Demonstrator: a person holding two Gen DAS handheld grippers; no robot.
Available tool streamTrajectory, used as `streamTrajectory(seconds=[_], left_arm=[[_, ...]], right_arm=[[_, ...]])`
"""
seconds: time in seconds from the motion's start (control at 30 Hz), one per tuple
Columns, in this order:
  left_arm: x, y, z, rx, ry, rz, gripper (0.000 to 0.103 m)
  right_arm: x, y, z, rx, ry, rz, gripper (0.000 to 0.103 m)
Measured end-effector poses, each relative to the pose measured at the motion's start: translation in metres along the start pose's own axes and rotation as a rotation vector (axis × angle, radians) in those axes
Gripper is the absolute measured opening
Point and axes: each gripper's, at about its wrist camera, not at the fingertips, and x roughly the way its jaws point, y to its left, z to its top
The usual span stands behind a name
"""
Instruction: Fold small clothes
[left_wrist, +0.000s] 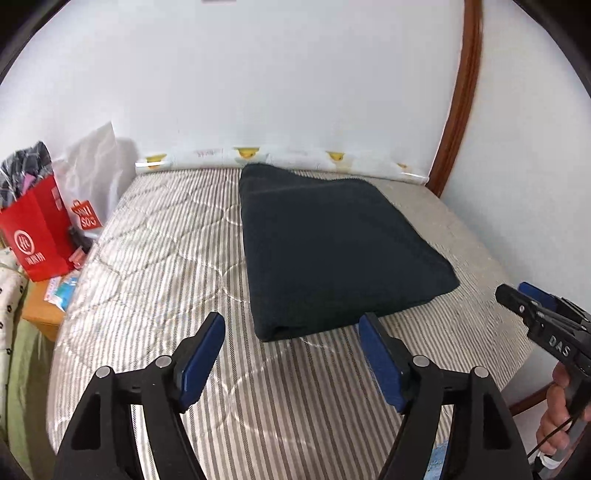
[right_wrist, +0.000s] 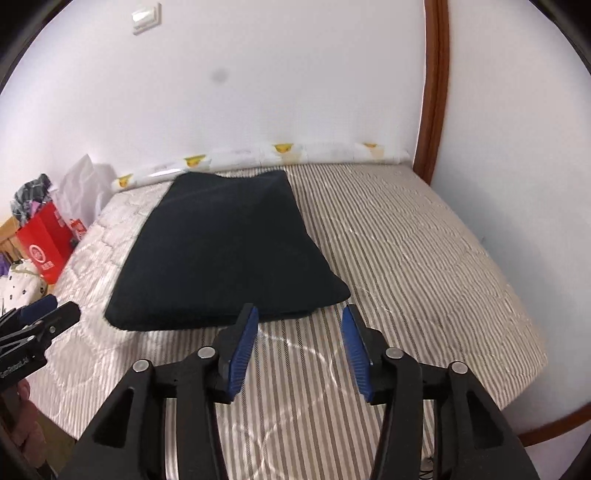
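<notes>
Here, folded dark garment (left_wrist: 332, 251) mid-mattress (left_wrist: 155, 258), both claws apart, unladen.

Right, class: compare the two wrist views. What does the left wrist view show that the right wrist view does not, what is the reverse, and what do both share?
Only the left wrist view shows the open left gripper from behind, plus small packets on a wooden stand.

Only the right wrist view shows the light switch on the wall and the open right gripper from behind.

Both share the folded dark garment on the striped bed, the red bag and the brown door frame.
</notes>
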Motion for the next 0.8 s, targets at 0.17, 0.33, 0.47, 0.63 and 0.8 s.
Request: streamTrajectory(seconds=[0.17,0.33,0.47,0.63,0.8], left_arm=[[-0.036,-0.014,-0.005,0.02,-0.058,0.029,0.082],[-0.066,-0.027,-0.004,0.056,-0.122,0.062,0.09],[-0.082,-0.031,-0.006,0.053,-0.147,0.06,0.093],[-0.093,-0.03,-0.009,0.054,-0.166,0.077,0.095],[-0.099,-0.033,-0.009,0.06,-0.176,0.092,0.095]], right_arm=[[-0.036,0.002,-0.01,-0.023,-0.061,-0.042,0.089],[-0.06,0.003,-0.013,-0.049,-0.086,-0.068,0.095],[-0.079,0.001,-0.014,-0.063,-0.135,-0.068,0.1],[-0.091,-0.003,-0.016,-0.041,-0.145,-0.066,0.101],[-0.096,-0.004,-0.019,-0.051,-0.134,-0.068,0.101]])
